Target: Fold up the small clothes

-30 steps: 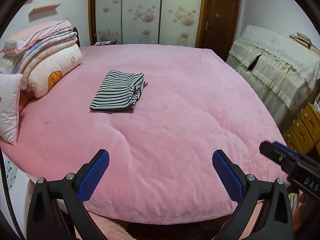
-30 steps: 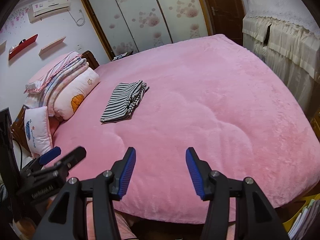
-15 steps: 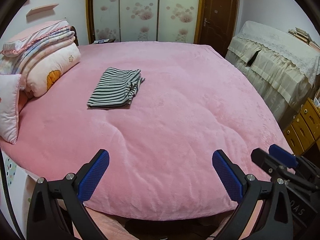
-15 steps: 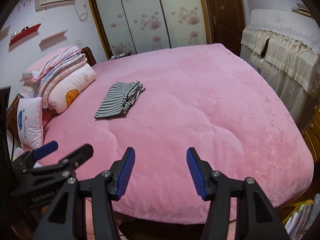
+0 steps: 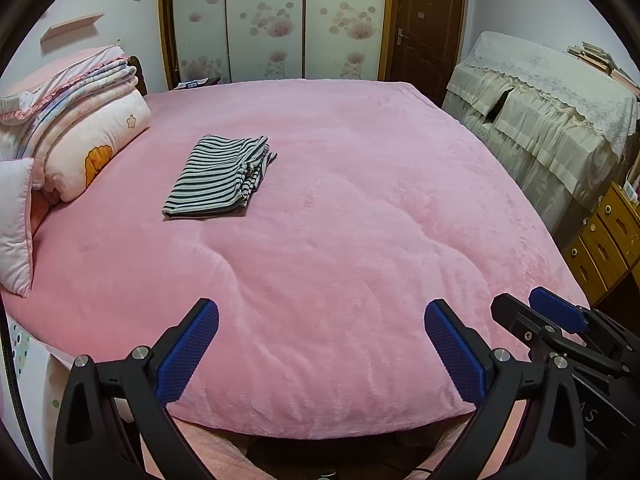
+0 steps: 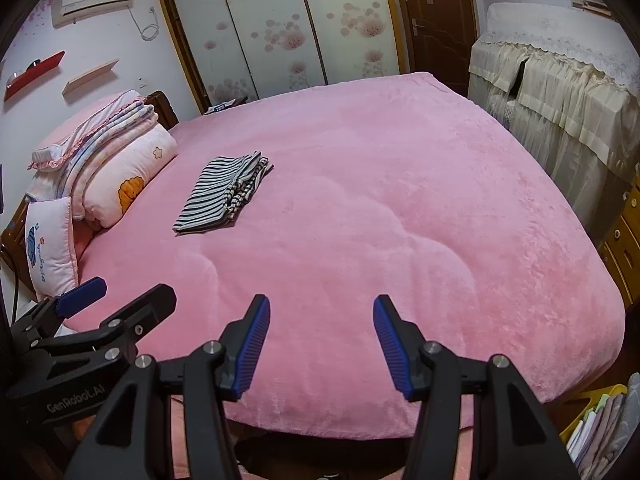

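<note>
A folded black-and-white striped garment [image 5: 219,178] lies flat on the pink bed [image 5: 360,240], left of its middle; it also shows in the right wrist view [image 6: 224,194]. My left gripper [image 5: 320,344] is open and empty, hovering over the bed's near edge, far from the garment. My right gripper [image 6: 320,340] is open and empty too, also at the near edge. Each gripper appears at the side of the other's view: the right one [image 5: 560,332] and the left one [image 6: 96,312].
Stacked pillows and folded quilts [image 5: 76,136] sit at the bed's left end. A lace-covered cabinet [image 5: 552,120] and wooden drawers [image 5: 604,240] stand to the right. Sliding wardrobe doors [image 5: 272,20] and a brown door [image 5: 424,24] are behind the bed.
Both grippers have drawn back slightly from the bed and stayed open. The right gripper has come further into the left wrist view. The striped garment has not moved.
</note>
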A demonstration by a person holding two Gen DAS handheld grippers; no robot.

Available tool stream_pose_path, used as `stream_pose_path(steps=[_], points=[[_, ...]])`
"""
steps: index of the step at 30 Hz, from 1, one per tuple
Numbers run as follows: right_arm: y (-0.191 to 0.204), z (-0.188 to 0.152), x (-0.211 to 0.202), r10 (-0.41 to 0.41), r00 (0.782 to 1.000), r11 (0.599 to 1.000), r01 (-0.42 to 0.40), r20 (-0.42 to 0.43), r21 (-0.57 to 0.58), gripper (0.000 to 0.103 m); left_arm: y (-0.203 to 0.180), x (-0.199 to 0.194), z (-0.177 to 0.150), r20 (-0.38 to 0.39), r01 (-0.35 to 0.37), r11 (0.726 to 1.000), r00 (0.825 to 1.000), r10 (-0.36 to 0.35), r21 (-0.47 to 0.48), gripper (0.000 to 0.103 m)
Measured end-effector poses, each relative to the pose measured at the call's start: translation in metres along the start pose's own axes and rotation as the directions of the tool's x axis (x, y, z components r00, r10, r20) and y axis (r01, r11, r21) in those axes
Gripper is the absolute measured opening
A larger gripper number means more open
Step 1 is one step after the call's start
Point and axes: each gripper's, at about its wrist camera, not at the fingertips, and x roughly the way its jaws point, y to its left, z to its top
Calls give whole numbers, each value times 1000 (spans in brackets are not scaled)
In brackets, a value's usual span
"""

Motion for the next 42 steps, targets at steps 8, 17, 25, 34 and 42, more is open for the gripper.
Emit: stream_pose_path(steps=[8, 17, 25, 34, 42], points=[[-3, 0, -1, 1, 1000, 1000, -1, 4, 0, 54, 2, 3, 0, -12, -10, 1000, 1000, 10, -9, 102], [-2, 1, -1, 2, 1000, 1000, -2, 7, -12, 54, 5, 6, -2, -30, -15, 1000, 999, 14, -28, 102], [-1, 0, -2, 0, 1000, 1000, 1, 8, -10, 54, 8, 7, -3, -32, -15, 999, 999, 14, -30, 102], [0, 0, -2, 0, 1000, 1000, 0, 6, -10, 54, 10, 9, -6, -45, -11, 999, 999, 9, -42, 102], [1, 0, -2, -3, 1000, 1000, 3, 6, -10, 54, 9, 9, -6, -50, -13, 999, 999, 10, -45, 102]])
